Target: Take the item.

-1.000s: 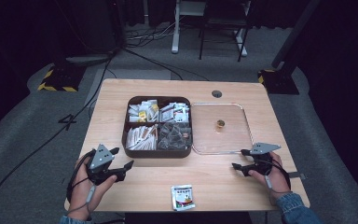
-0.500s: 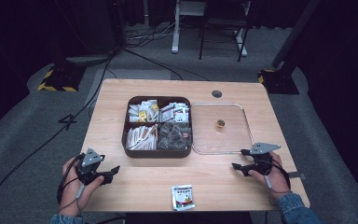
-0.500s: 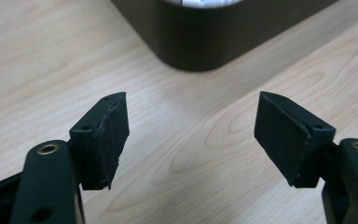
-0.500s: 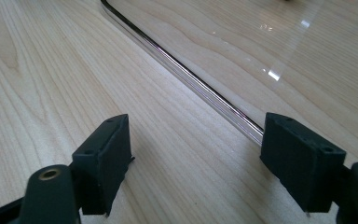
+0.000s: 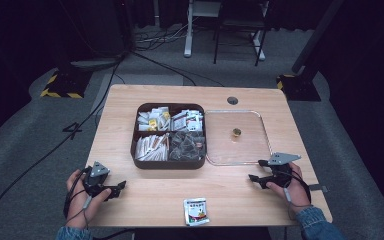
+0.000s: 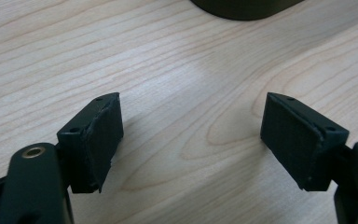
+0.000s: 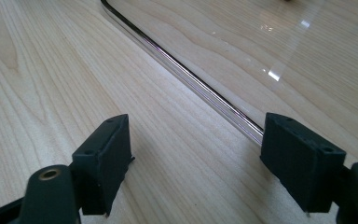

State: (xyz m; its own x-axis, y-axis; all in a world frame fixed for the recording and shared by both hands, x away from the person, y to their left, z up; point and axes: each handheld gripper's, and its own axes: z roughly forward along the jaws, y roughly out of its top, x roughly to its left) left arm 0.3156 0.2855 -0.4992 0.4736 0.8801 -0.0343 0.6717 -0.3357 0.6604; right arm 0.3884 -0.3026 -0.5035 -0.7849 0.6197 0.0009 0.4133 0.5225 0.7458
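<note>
Print on the sachet (image 5: 196, 211) too small to read; tray (image 6: 242, 8) cut off at far edge. Left gripper (image 5: 118, 188) just opening, jaws released, empty; sachet right of them. Right gripper (image 5: 259, 170) released beside clear tray (image 7: 186, 77).

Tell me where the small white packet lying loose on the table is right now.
In the high view, the small white packet lies flat near the wooden table's front edge, below the dark compartment box, between both grippers.
</note>
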